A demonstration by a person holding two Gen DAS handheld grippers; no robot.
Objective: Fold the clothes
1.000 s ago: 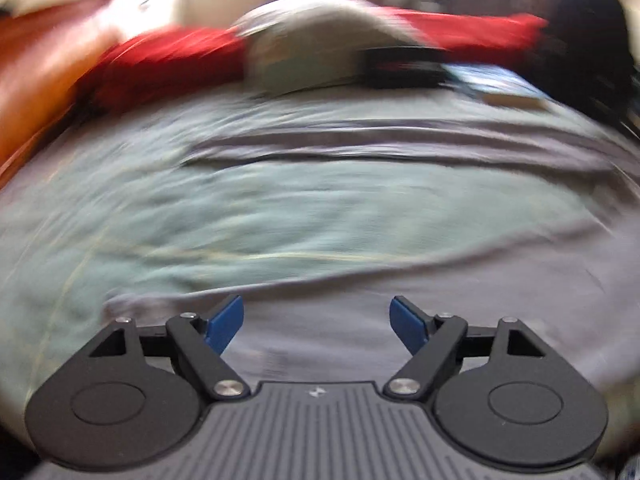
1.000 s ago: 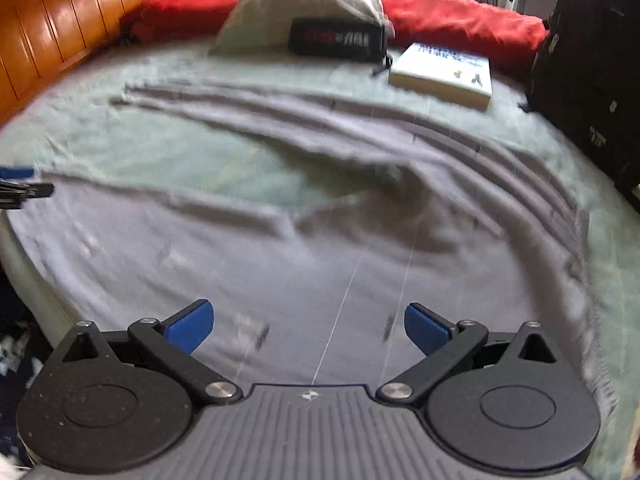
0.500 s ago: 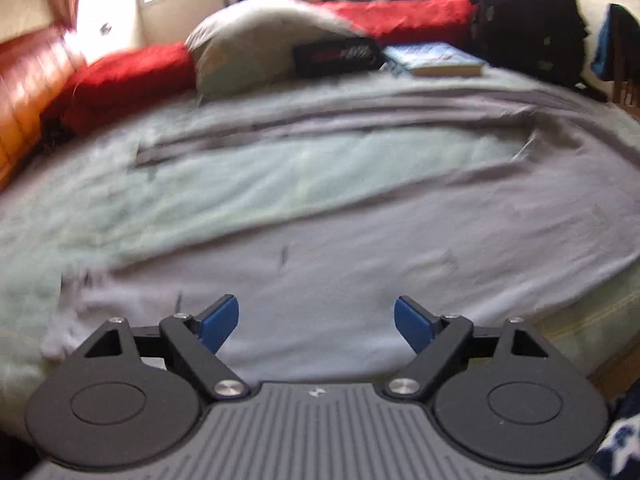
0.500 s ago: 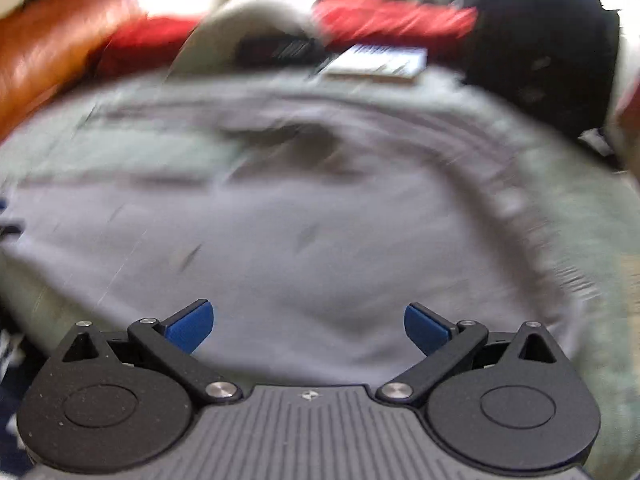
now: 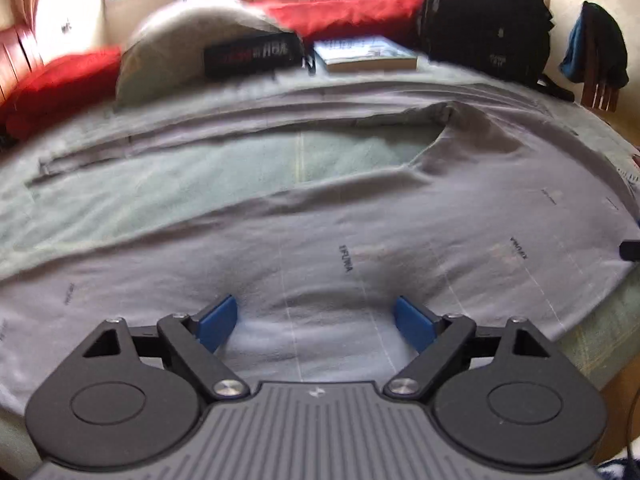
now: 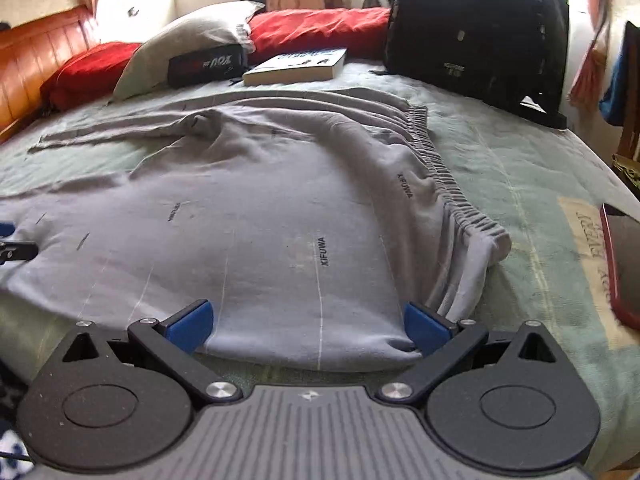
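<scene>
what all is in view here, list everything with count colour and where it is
grey trousers: 1, grey with dark lettering, spread flat across the bed, elastic waistband to the right
bedsheet: 1, pale green, under the trousers
pillow: 1, grey-white, at the head of the bed
red cushions: 2, red, along the far edge either side of the pillow
black pouch: 1, black, leaning on the pillow
book: 1, pale cover, right of the pouch
backpack: 1, black, far right on the bed
phone: 1, red-edged, at the right edge
headboard: 1, orange wood, left
left gripper: 1, black with blue pads, open over the trousers
right gripper: 1, same, open at the near hem
</scene>
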